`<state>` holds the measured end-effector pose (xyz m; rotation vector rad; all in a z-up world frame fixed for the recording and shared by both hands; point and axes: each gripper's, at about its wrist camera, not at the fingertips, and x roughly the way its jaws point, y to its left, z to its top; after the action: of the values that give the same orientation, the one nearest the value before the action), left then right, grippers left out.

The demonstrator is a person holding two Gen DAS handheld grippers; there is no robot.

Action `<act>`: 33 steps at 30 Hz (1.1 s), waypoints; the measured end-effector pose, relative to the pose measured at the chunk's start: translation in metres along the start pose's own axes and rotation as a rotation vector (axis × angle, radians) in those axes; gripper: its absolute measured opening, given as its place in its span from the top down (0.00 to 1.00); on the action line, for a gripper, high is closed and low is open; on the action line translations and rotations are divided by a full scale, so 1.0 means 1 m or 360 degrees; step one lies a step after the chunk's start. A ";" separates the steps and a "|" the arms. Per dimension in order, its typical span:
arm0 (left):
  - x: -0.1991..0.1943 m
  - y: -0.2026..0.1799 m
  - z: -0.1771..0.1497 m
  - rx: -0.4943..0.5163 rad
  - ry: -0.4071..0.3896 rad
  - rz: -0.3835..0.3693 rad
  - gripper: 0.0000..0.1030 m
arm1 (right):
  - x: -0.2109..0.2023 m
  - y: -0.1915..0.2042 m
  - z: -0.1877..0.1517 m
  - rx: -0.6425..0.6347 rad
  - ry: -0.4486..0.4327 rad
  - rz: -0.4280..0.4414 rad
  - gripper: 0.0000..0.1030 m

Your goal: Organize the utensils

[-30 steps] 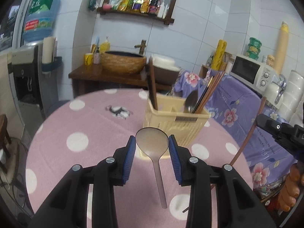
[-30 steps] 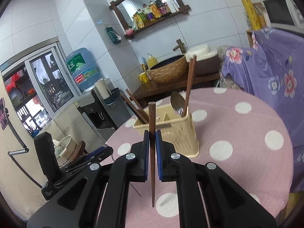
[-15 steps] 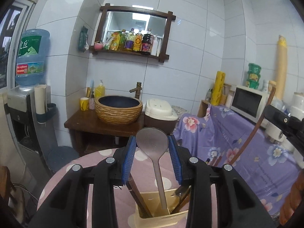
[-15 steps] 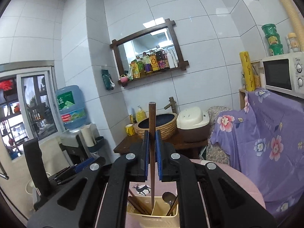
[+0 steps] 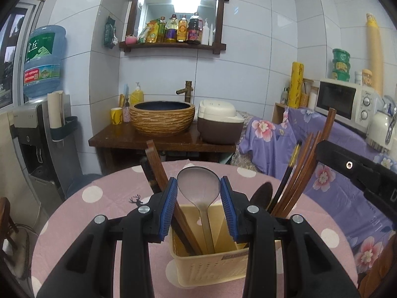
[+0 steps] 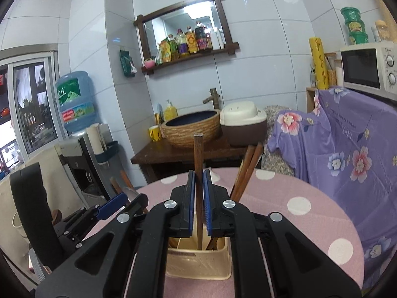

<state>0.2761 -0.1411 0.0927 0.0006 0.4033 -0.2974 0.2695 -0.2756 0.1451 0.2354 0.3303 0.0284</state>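
Observation:
My left gripper (image 5: 198, 191) is shut on the bowl of a steel spoon (image 5: 198, 186), whose handle hangs down into the cream utensil basket (image 5: 206, 270) on the pink polka-dot table (image 5: 104, 213). Brown chopsticks (image 5: 300, 173) and a dark spoon (image 5: 260, 196) stand in the basket's right side, and a dark wooden stick (image 5: 161, 176) leans at its left. In the right wrist view my right gripper (image 6: 198, 186) is shut on an upright brown chopstick (image 6: 198, 154), whose lower end reaches down into the basket (image 6: 198, 265). More chopsticks (image 6: 248, 171) lean behind it.
Beyond the table stand a wooden counter with a woven basin (image 5: 162, 116) and a rice cooker (image 5: 218, 121). A purple flowered cloth (image 5: 347, 164) covers furniture on the right, with a microwave (image 5: 347, 101) on top. A water dispenser (image 5: 42, 114) stands at the left.
Both grippers have swung from above the table to directly over the basket. The spoon's handle and the chopstick's lower end now hang inside it. Neither grip has changed.

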 end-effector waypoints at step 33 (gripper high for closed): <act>-0.126 0.056 -0.102 0.0050 -0.0109 0.0006 0.05 | -0.100 -0.015 -0.113 -0.0118 0.0020 -0.0196 0.06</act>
<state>0.1418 -0.0458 0.0444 0.0219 0.3307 -0.2995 0.1379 -0.2713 0.0691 0.1412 0.3552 -0.0795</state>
